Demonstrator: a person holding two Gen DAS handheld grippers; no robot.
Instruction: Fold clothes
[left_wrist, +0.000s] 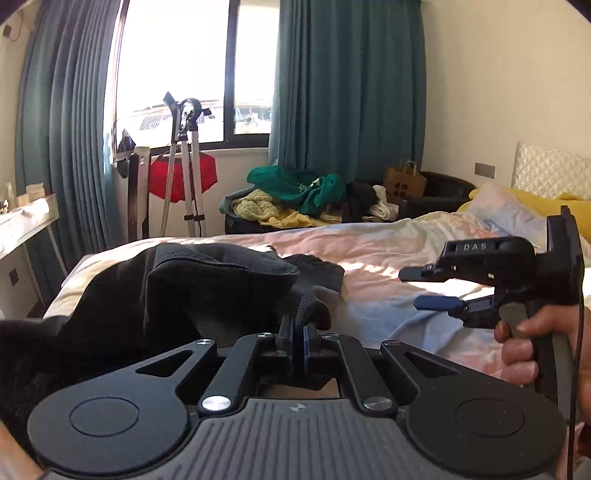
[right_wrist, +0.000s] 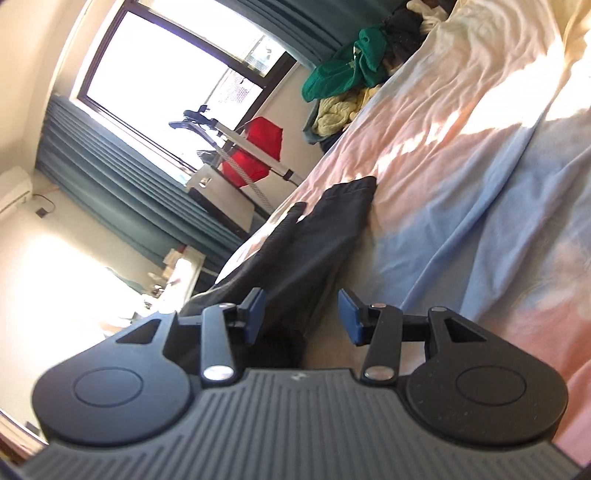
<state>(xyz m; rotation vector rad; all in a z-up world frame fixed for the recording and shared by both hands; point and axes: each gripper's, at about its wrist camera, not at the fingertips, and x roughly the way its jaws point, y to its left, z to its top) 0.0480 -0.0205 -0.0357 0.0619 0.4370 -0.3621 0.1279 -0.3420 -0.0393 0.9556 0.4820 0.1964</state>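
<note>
Left tool (left_wrist: 298, 341) pinched closed on dark garment (left_wrist: 207, 280) bunched on bed (left_wrist: 388, 251), right tool (right_wrist: 302, 314) half-open, holding nothing; fabric looks limp and light, so grab hems or corners, not the middle.

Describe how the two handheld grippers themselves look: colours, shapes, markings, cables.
Both are matte black. The left gripper has a ribbed grey base, two round discs, silver screw heads and blue-padded fingers. The right gripper looks the same from its own camera; from the side it shows a grey pistol handle, raised letters reading roughly "DAS", and a thin black cable hanging by the hand.
</note>
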